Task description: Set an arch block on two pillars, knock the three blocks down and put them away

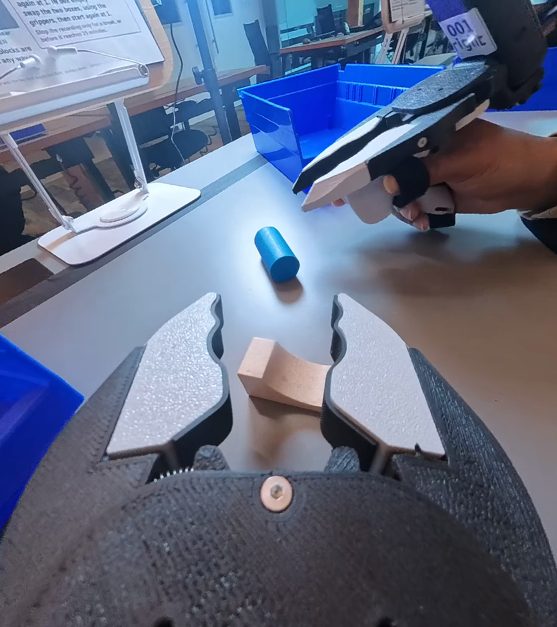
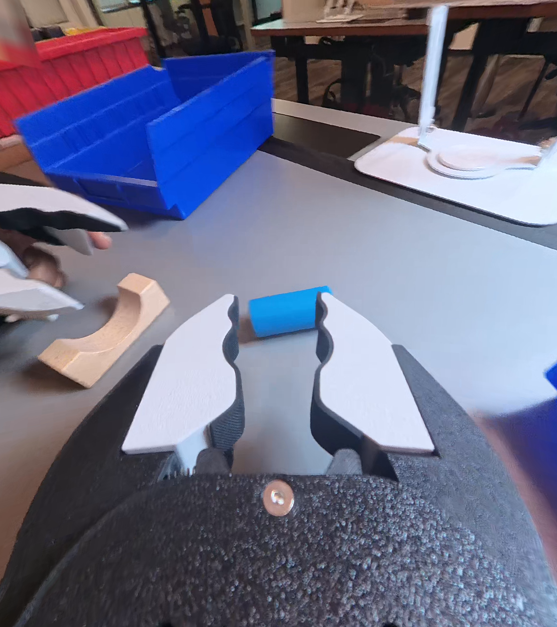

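- Two blocks lie on the grey desk: wooden arch block, blue cylinder.
- Left gripper fingers spread wide around the arch, holding nothing.
- Right gripper fingers parted, empty, before the cylinder.

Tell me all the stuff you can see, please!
Arch block: one, pale wood, lying on the table between the left gripper's open fingers.
Cylinder block: one, blue, lying on its side mid-table.
Bins: two, blue, one at each side of the table.
Crate: one, red, behind a bin.
Paper stand: one, white, at the table's far edge.
Table: one, grey.
Left gripper: open, at the arch.
Right gripper: open, before the cylinder.
Hand: holds the right gripper.
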A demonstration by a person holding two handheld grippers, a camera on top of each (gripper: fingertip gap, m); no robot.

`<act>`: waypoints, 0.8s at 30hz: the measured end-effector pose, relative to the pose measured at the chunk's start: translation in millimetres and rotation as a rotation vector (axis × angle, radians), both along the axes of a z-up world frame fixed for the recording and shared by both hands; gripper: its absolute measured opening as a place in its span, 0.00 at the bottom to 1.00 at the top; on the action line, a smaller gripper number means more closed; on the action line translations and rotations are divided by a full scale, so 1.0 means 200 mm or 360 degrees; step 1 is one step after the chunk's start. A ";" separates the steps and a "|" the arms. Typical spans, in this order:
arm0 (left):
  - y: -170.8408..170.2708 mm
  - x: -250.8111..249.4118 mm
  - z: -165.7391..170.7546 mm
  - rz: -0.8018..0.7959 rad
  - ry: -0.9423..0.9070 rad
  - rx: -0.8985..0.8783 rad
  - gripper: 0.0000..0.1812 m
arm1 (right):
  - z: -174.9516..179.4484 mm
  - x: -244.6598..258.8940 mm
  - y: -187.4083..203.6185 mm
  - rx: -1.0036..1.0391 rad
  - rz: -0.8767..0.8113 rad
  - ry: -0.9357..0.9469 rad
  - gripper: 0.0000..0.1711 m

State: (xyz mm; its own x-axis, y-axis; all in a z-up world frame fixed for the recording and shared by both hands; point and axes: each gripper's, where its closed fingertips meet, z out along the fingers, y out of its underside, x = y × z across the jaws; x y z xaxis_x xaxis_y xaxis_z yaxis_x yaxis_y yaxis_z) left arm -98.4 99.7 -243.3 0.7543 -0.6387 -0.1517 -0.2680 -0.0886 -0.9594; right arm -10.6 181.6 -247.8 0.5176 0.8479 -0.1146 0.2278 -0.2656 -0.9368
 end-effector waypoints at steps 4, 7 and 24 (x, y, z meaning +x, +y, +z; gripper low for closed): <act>0.01 -0.02 0.01 0.0013 -0.0059 -0.0024 0.34 | 0.08 -0.15 -0.41 -0.0059 0.0707 0.0102 0.25; 0.02 -0.03 0.01 0.0019 -0.0058 -0.0026 0.34 | 0.07 -0.20 -0.86 -0.0159 0.1336 0.0036 0.25; 0.01 -0.02 -0.03 -0.0033 0.0007 -0.0036 0.33 | -0.25 -0.07 -1.54 0.0133 0.2168 -0.0682 0.42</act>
State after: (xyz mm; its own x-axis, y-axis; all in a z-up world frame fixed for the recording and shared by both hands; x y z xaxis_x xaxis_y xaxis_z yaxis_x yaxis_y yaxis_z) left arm -101.9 102.3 -249.0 0.7405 -0.6573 -0.1402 -0.2739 -0.1047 -0.9560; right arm -24.3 -127.0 -296.8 -0.7098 0.6991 -0.0863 0.5203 0.4377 -0.7333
